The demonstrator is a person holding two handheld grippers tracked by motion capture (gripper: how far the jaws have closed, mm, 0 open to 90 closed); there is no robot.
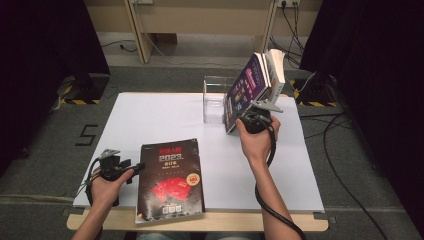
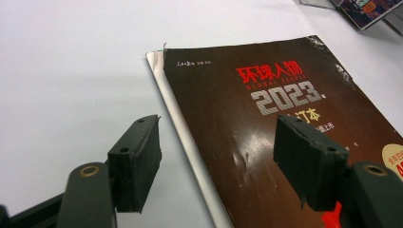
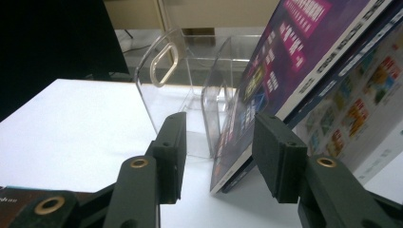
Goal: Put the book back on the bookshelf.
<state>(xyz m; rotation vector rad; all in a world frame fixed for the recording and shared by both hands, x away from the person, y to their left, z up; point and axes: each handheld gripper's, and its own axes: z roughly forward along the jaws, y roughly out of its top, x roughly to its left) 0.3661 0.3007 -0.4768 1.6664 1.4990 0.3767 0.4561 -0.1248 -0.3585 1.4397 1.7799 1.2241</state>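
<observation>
A dark book (image 1: 171,177) with "2023" on its cover lies flat at the table's front. My left gripper (image 1: 136,167) sits at its left edge. In the left gripper view the jaws (image 2: 216,161) stand open astride that edge of the book (image 2: 266,118), their pads clear of it. A purple book (image 1: 248,85) leans tilted against other books (image 1: 276,70) beside a clear acrylic holder (image 1: 214,100). My right gripper (image 1: 239,120) is at the purple book's lower corner. In the right gripper view the gripper (image 3: 218,156) is open, with the purple book's (image 3: 285,61) bottom corner between the pads, untouched.
The white table top (image 1: 150,115) is bare to the left of the clear holder (image 3: 166,95), which has a handle cut-out. Black cables (image 1: 340,165) run over the floor at the right. Dark curtains stand at both sides and wooden furniture legs at the back.
</observation>
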